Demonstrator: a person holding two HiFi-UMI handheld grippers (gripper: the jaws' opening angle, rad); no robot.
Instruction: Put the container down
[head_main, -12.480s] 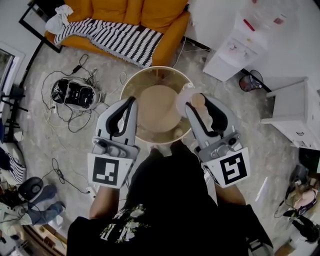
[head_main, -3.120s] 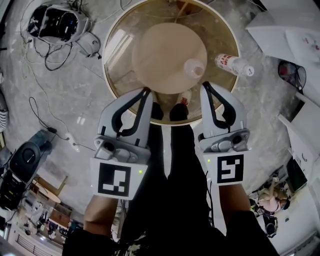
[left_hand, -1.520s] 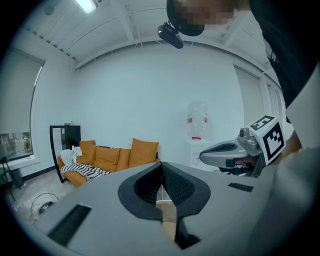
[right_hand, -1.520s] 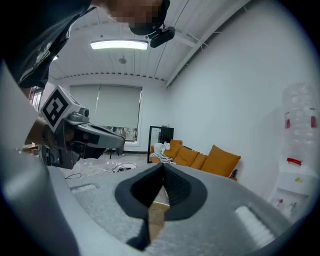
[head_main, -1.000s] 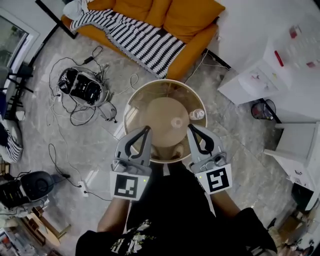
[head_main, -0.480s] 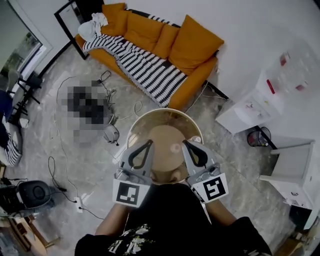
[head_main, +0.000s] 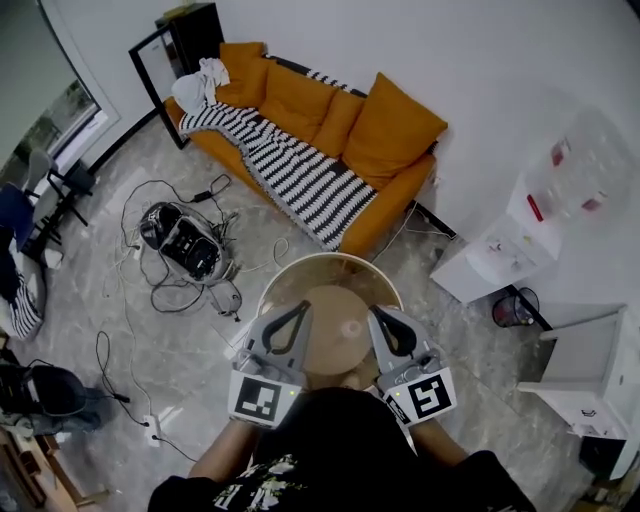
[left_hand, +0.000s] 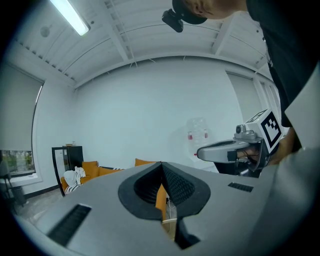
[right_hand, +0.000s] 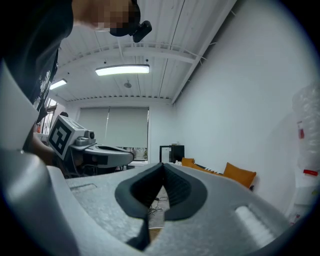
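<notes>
A small clear container (head_main: 352, 328) stands upright on the tan middle of the round glass-rimmed table (head_main: 290, 278), below and between my two grippers. My left gripper (head_main: 299, 308) and right gripper (head_main: 376, 314) are held side by side above the table's near edge, both shut and empty, neither touching the container. In the left gripper view the dark pads of my left gripper (left_hand: 161, 169) meet, and the right gripper (left_hand: 231, 148) shows beside it. In the right gripper view my right gripper (right_hand: 162, 169) has its pads pressed together too, pointing level into the room.
An orange sofa (head_main: 345, 120) with a striped blanket (head_main: 290, 165) lines the far wall. A black device with tangled cables (head_main: 185, 240) lies on the floor at left. A white cabinet (head_main: 500, 260), a bin (head_main: 515, 305) and a white side table (head_main: 590, 370) stand at right.
Both grippers have risen away from the table, still shut and empty. The table and container look smaller and lower, and more of the sofa and wall shows.
</notes>
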